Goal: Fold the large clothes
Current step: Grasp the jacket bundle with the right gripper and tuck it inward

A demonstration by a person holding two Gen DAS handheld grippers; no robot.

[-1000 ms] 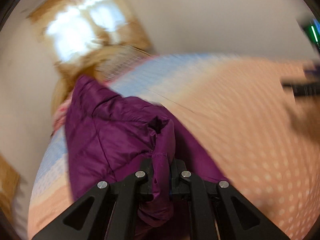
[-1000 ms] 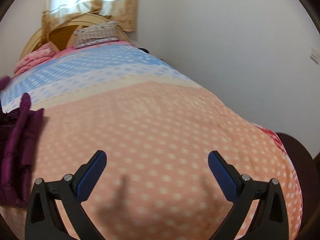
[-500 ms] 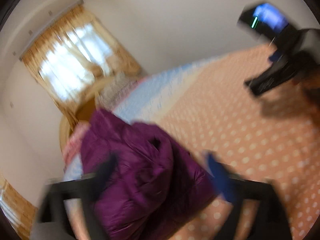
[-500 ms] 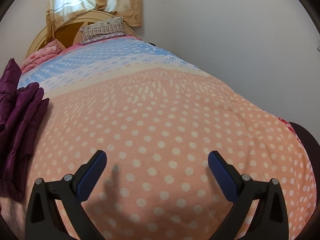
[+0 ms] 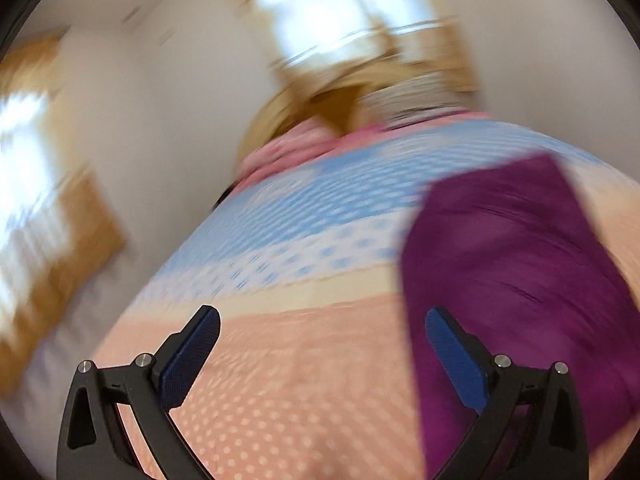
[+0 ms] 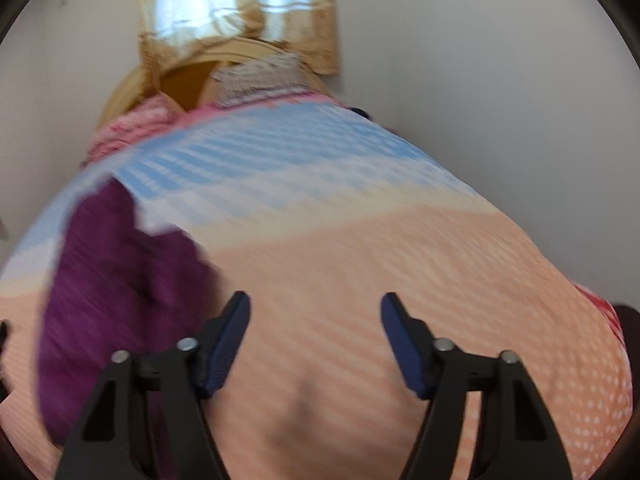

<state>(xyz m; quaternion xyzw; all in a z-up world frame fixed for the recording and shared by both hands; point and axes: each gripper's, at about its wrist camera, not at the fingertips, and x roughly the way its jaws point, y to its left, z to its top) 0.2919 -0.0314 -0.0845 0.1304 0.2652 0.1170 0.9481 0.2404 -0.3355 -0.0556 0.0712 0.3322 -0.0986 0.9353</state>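
The left gripper (image 5: 322, 346) is released, its blue pads spread wide over bare dotted bedspread (image 5: 280, 380) with nothing between them. To its right the purple jacket (image 5: 512, 280) lies bunched on the bed, reaching behind the right-hand finger. The right gripper (image 6: 315, 340) is closing on nothing — only peach cover shows between its pads — and the jacket sits just beside its left finger. Both views are blurred.

Purple jacket (image 5: 516, 280) motion-blurred, perhaps folded; lower edge cut off
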